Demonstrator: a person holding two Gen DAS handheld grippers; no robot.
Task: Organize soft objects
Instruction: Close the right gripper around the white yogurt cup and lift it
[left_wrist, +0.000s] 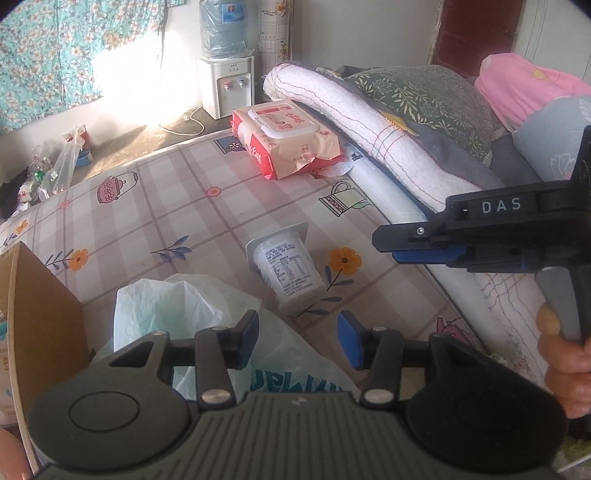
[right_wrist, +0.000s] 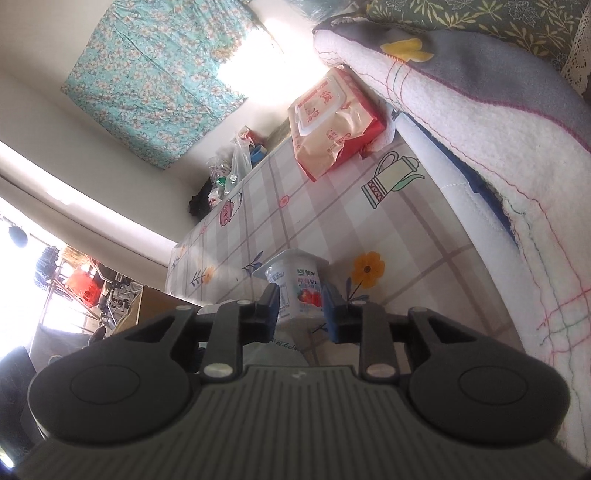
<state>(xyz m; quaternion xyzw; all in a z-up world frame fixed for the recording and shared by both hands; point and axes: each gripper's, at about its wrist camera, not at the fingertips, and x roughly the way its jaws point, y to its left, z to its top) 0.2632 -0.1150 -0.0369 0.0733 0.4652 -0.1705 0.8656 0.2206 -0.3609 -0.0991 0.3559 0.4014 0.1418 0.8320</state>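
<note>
Fingers of the left gripper (left_wrist: 298, 339) stand apart over a plastic bag (left_wrist: 192, 314) — nothing held. Beyond, the yogurt cup (left_wrist: 286, 271) lies on the sheet (left_wrist: 177, 206); the right gripper (right_wrist: 301, 308) brackets it — seemingly not yet clenched. Farther off, a wipes pack (left_wrist: 288, 138).

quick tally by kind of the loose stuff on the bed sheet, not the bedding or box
yogurt cup: 1
wet wipes pack: 1
plastic bag: 1
total: 3
</note>
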